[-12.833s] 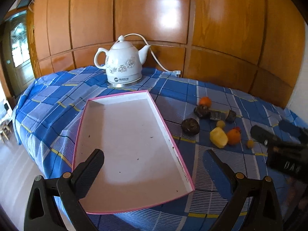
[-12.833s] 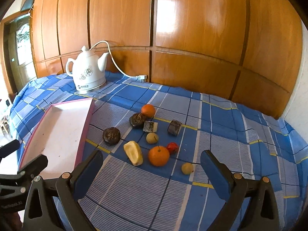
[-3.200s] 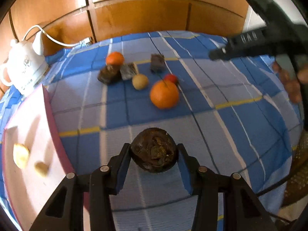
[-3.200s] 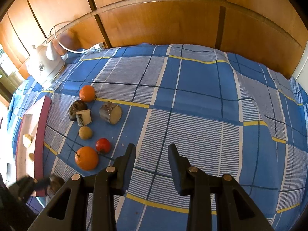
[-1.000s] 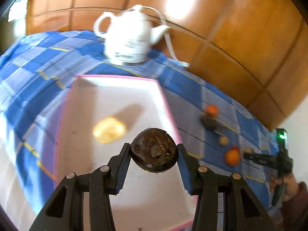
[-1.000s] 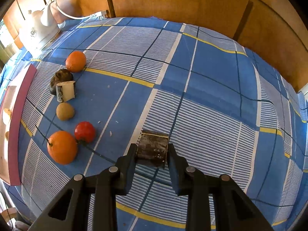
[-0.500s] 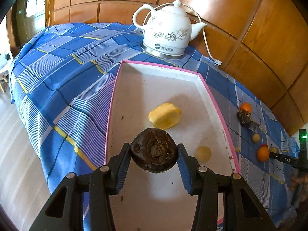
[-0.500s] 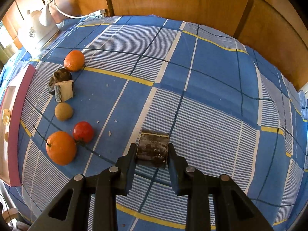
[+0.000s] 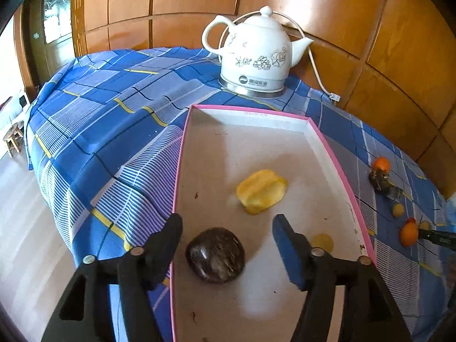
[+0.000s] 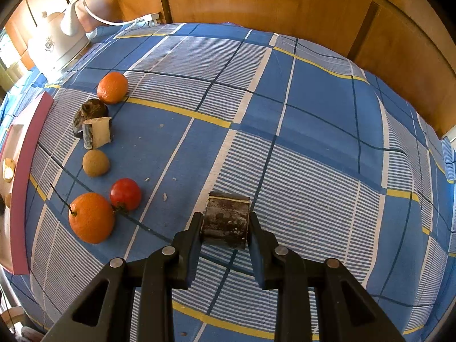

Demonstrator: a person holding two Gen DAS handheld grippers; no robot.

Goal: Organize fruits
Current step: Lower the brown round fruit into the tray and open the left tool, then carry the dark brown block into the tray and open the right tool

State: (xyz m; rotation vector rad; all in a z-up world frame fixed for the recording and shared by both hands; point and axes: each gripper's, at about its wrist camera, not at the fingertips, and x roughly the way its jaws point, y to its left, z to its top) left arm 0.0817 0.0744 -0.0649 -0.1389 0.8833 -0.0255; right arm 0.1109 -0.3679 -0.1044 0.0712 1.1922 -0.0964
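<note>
A blue plaid cloth [image 10: 313, 131] with yellow lines covers the surface, backed by glossy wooden panelling [image 9: 327, 8]; a white ceramic kettle [image 9: 255, 57] stands at twelve o'clock of the pink-rimmed tray [image 9: 182, 154]. The tray's near end is cut off below the frame; in the right wrist view only its edge shows at nine o'clock. The left gripper [image 9: 226, 238] gapes wide, jaws clear of the dark, rough, round fruit [image 9: 215, 255] lying in the tray; a yellow wedge [image 9: 260, 191] lies at one o'clock of it. The right gripper [image 10: 225, 228] clamps a dark cylindrical chunk [image 10: 225, 218]; an orange [image 10: 91, 218], tomato [image 10: 125, 194] and tan ball [image 10: 96, 163] sit at nine o'clock.
</note>
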